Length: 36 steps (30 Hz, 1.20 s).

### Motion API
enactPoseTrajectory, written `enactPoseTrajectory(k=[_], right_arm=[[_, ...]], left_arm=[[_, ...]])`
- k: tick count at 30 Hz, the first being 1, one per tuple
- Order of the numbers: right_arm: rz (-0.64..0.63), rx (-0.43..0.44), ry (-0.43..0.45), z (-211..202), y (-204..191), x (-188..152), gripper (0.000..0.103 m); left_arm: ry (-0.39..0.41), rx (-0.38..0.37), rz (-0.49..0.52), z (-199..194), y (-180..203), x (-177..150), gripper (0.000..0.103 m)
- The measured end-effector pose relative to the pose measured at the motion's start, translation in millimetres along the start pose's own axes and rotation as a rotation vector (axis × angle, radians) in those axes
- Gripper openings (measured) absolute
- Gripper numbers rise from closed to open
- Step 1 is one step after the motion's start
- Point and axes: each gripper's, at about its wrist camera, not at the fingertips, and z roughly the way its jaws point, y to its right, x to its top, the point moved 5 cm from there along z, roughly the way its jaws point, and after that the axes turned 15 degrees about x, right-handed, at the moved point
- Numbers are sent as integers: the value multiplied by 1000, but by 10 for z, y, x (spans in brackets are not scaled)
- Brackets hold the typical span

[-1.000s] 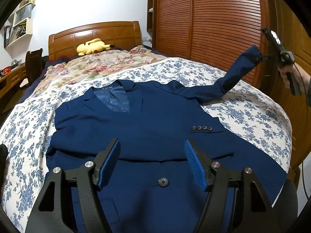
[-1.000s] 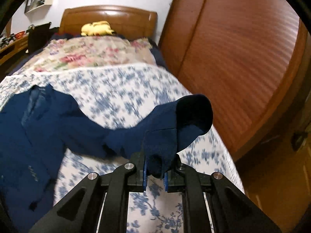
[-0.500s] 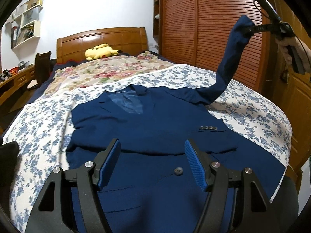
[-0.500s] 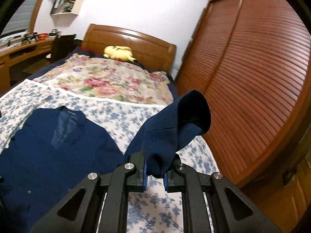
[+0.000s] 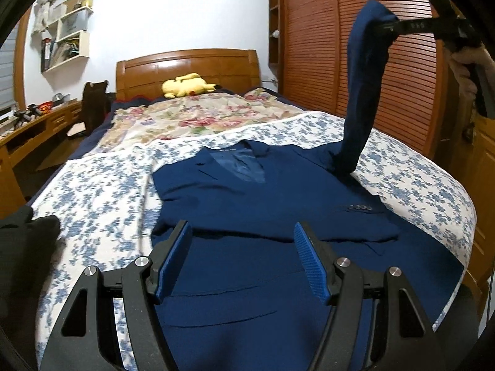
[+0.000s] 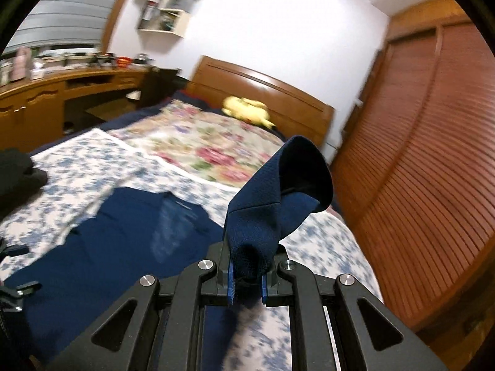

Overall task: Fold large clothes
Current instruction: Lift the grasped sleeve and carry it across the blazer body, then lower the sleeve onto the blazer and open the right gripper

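Nearest the left wrist camera, the left tool (image 5: 243, 258) was held with its blue pads wide apart and nothing between them, poised over the lower front of the navy suit jacket (image 5: 278, 216), probably so that the body could be pinned or caught once the sleeve came across. The jacket was spread face up on the blue-flowered bedsheet (image 5: 99, 185), its other sleeve already laid across the chest with the cuff buttons (image 5: 360, 207) showing. Further off, the right tool (image 6: 246, 281) was clamped on the cuff of the free sleeve (image 5: 362, 92), which was raised steeply above the shoulder, seemingly so it would clear the cloth before being folded inward. Beyond lay a floral quilt (image 5: 201, 120), a yellow plush toy (image 5: 185, 85) and the wooden headboard (image 5: 185, 65).
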Motion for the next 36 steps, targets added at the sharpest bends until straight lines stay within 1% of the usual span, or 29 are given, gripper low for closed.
enactPoseTrajectory(k=[3, 6, 9, 11, 14, 16, 20, 22, 24, 25, 26, 27, 28, 29, 30, 32, 33, 34, 36], right_arm=[[-42, 76, 22, -150, -310, -35, 12], [-69, 151, 18, -167, -586, -155, 12], [-81, 229, -25, -104, -823, -403, 12], [-93, 261, -63, -33, -948, -588, 12], [-101, 304, -124, 64, -1054, -903, 12], [-94, 327, -148, 80, -1077, -1076, 12], [-63, 373, -168, 53, -1056, -1258, 12], [-52, 391, -166, 33, -1018, -1248, 12], [-48, 398, -163, 84, -1040, -1111, 12], [-45, 404, -162, 56, -1041, -1127, 12], [-45, 410, -162, 160, -1087, -976, 13], [-47, 421, -161, 151, -1117, -973, 18], [-48, 430, -160, 255, -1195, -910, 19], [-44, 441, -161, 236, -1207, -892, 25], [-37, 452, -163, 262, -1219, -896, 32], [-7, 486, -155, 262, -1187, -916, 43], [4, 501, -152, 293, -1181, -924, 46], [7, 502, -150, 301, -1162, -953, 47], [3, 482, -154, 338, -1116, -1018, 48]], left_arm=[[3, 14, -10, -18, -96, 4, 69], [3, 25, -26, -37, -191, -5, 69], [2, 32, -37, -44, -265, -8, 69], [-2, 39, -43, -36, -310, -13, 69], [-8, 45, -48, -25, -357, -25, 69], [-7, 48, -49, -29, -388, -33, 69], [-9, 54, -53, -19, -430, -50, 69], [-10, 56, -56, -15, -450, -55, 69], [-11, 57, -59, -15, -459, -52, 69], [-10, 58, -61, -11, -465, -51, 69], [-10, 58, -61, -8, -469, -53, 69], [-12, 58, -62, -3, -473, -54, 69], [-12, 57, -61, -7, -474, -56, 69], [-12, 57, -61, -8, -472, -54, 69], [-13, 57, -59, -5, -473, -58, 69], [-16, 57, -53, 1, -469, -73, 69], [-18, 56, -49, 5, -464, -79, 69], [-20, 55, -46, 10, -455, -84, 69], [-25, 53, -40, 23, -428, -95, 69]])
